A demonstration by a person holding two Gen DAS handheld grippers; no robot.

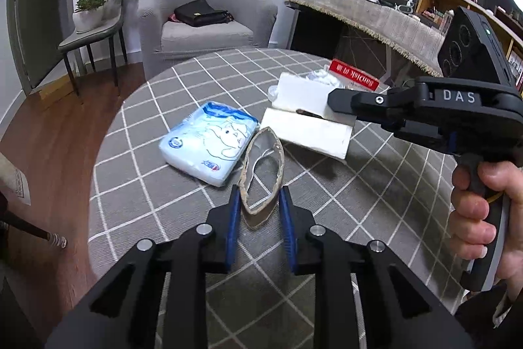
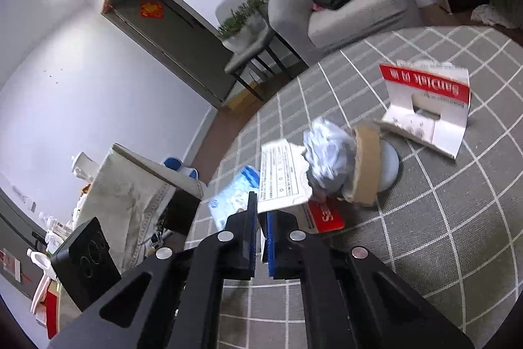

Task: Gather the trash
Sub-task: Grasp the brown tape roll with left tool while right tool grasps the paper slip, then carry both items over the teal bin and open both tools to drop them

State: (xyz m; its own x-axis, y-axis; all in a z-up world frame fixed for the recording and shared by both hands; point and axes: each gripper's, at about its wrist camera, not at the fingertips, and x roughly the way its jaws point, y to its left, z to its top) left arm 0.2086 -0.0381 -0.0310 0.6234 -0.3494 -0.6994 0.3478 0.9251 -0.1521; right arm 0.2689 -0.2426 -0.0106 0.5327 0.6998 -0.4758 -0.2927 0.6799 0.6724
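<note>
Left gripper: your left gripper (image 1: 260, 205) is hovering low over the grey tablecloth with a white grid (image 1: 163, 192), blue-padded fingers (image 1: 232, 218) spread apart on either side of a flattened brown cardboard ring (image 1: 261, 172). Whether the pads are touching the ring's edges is not clear.

Right gripper: your right gripper (image 2: 260, 218) is pinching a white printed paper sheet (image 2: 282, 175), the jaws pressed nearly together on its lower edge. In the left wrist view the same gripper (image 1: 340, 105) is reaching in from the right, your hand (image 1: 483, 205) wrapped around the handle.

Writing on the tool: "DAS" is showing in pale letters on the right gripper's body.

Trash on the table: a crumpled ball of white paper (image 2: 327, 159) is sitting just beside the held sheet, touching a short brown cardboard tube (image 2: 367, 165) that stands in front of a pale round lid (image 2: 390, 167).

Red and white card package (image 2: 428, 107): it is lying folded open beyond the tube, its red band reading "SanDisk" upside down. A second red card (image 2: 325, 215) is lying under the sheet, only "S" legible.

Soft blue and white tissue pack (image 1: 209, 146): it is resting left of the ring, printed with a cartoon animal; the brand lettering is too small to read.

Room: a grey armchair (image 1: 202, 18) is holding a black bag (image 1: 201, 12).
</note>
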